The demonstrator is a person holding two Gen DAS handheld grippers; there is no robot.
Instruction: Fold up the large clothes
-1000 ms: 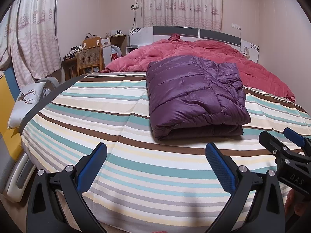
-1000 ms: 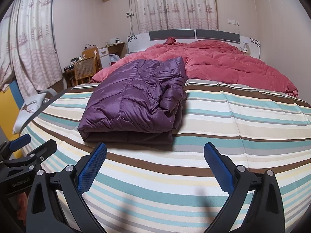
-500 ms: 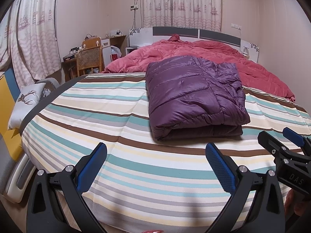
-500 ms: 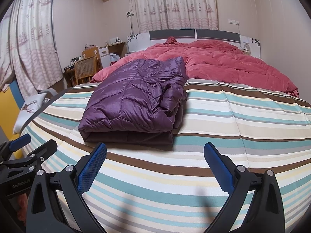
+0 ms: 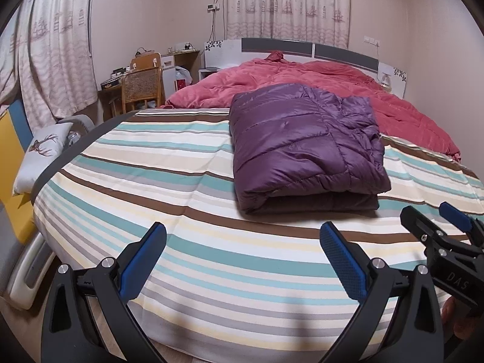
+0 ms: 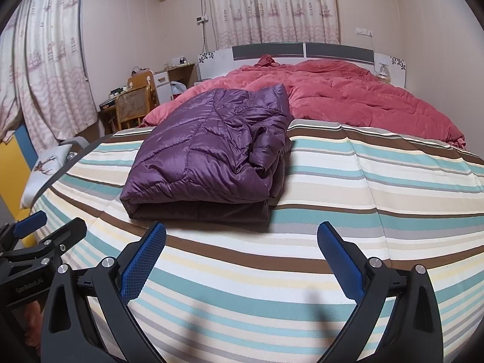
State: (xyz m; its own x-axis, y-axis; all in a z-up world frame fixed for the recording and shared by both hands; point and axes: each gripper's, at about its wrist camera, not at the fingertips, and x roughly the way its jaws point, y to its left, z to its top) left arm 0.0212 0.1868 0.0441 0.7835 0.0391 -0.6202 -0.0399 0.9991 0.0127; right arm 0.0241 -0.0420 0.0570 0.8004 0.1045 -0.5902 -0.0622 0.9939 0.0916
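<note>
A purple puffer jacket (image 5: pixel 305 148) lies folded into a thick rectangle on the striped bedsheet (image 5: pixel 181 181); it also shows in the right wrist view (image 6: pixel 208 154). My left gripper (image 5: pixel 242 242) is open and empty, held above the near edge of the bed, well short of the jacket. My right gripper (image 6: pixel 242 242) is open and empty, also short of the jacket. The right gripper shows at the right edge of the left wrist view (image 5: pixel 435 224). The left gripper shows at the left edge of the right wrist view (image 6: pixel 51 227).
A red quilt (image 5: pixel 332 81) is bunched at the head of the bed below the headboard (image 5: pixel 302 48). A wicker chair (image 5: pixel 140 87) and desk stand at the left wall. A deer-print pillow (image 5: pixel 39 154) lies left of the bed.
Both grippers have barely shifted; the jacket lies as before. Nothing was taken hold of or let go.
</note>
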